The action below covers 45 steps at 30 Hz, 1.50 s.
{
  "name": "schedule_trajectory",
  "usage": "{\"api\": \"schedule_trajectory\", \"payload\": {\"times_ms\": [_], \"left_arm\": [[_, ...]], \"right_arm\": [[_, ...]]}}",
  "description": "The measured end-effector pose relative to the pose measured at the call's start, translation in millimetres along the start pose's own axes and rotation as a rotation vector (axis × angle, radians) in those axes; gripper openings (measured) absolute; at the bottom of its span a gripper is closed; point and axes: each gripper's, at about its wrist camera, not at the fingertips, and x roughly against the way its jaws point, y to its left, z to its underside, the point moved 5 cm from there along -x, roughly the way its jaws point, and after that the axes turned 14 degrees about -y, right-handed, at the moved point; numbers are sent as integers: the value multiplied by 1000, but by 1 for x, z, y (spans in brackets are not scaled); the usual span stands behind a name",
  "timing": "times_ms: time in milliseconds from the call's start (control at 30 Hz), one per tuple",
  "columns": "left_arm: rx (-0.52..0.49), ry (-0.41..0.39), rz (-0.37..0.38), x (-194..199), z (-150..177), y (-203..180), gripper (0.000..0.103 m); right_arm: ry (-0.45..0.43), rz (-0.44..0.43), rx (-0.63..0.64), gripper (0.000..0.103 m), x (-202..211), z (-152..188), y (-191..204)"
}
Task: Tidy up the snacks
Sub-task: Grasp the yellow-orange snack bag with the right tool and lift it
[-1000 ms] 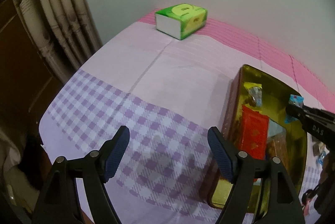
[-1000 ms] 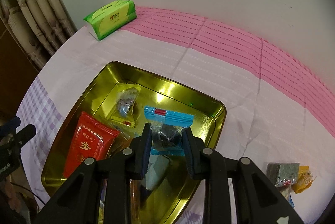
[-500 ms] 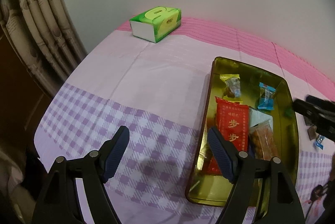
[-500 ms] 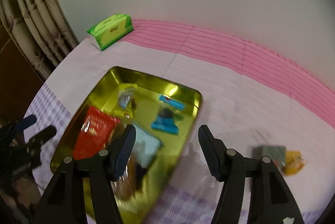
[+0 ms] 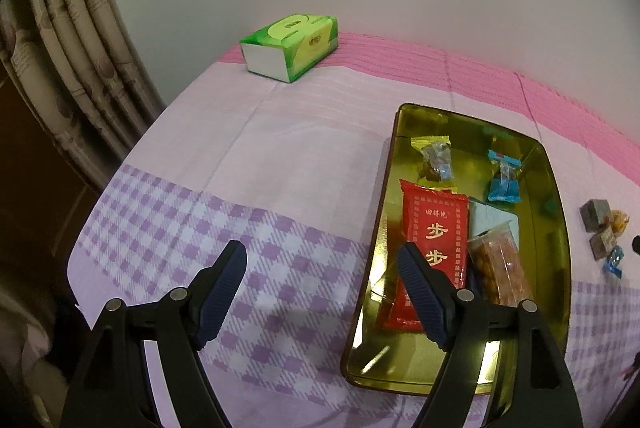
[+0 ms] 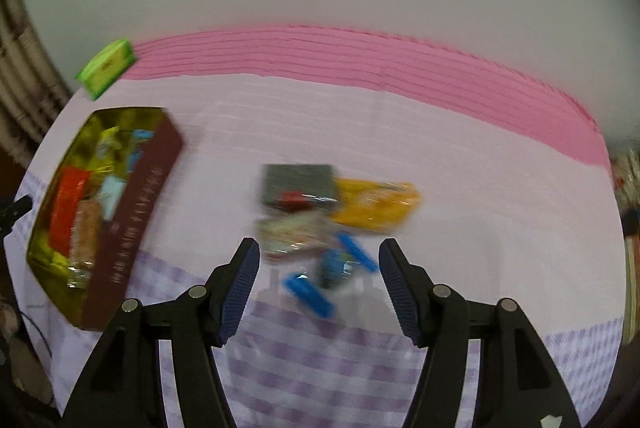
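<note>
A gold tin tray [image 5: 558, 224] [image 6: 132, 211] lies on the cloth and holds a red packet [image 5: 434, 236], a yellow candy [image 5: 434, 159], a blue candy [image 5: 502, 175] and an orange snack bag [image 5: 500, 264]. My left gripper [image 5: 322, 292] is open and empty, hovering over the tray's left rim. My right gripper [image 6: 318, 276] is open and empty above a loose pile: a blue candy [image 6: 328, 272], a grey block [image 6: 298, 185], a yellow packet [image 6: 376, 205] and a clear-wrapped snack [image 6: 292, 238]. The pile also shows in the left wrist view [image 5: 602, 228].
A green tissue box [image 5: 290, 45] [image 6: 106, 67] stands at the far left near the wall. Curtains [image 5: 76, 59] hang at the left beyond the table's edge. The cloth is pink at the back and purple-checked in front.
My right gripper let go of the blue candy in the tray, opened, and swung right to over the loose pile. My left gripper's view shifted right, so more of the tray shows.
</note>
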Motion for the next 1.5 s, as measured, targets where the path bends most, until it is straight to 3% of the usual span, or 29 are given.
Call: {"api": "schedule_trajectory", "payload": {"times_ms": [167, 333, 500, 733, 933, 1100, 1233, 1433, 1500], "left_arm": [[-26, -12, 10, 1, 1, -7, 78], [-45, -26, 22, 2, 2, -14, 78], [-27, -31, 53, 3, 1, -19, 79], [5, -71, 38, 7, -7, -13, 79], [30, -57, 19, 1, -5, -4, 79], [38, -44, 22, -1, -3, -2, 79], [36, -23, 35, -5, 0, -3, 80], [19, -23, 52, -2, 0, -10, 80], [8, -34, 60, 0, -2, -14, 81]], "right_arm": [[-12, 28, -47, 69, -15, 3, -27], [3, 24, -80, 70, -41, 5, -40], [10, -12, -114, 70, -60, 1, -39], [-17, -44, -122, 75, -59, -9, -36], [7, 17, -220, 76, -67, -22, -47], [38, 93, -175, 76, -79, -20, -44], [54, 102, -160, 76, -78, -9, -45], [20, 64, -142, 71, -76, -2, -42], [23, 49, -141, 58, -79, -1, -38]]}}
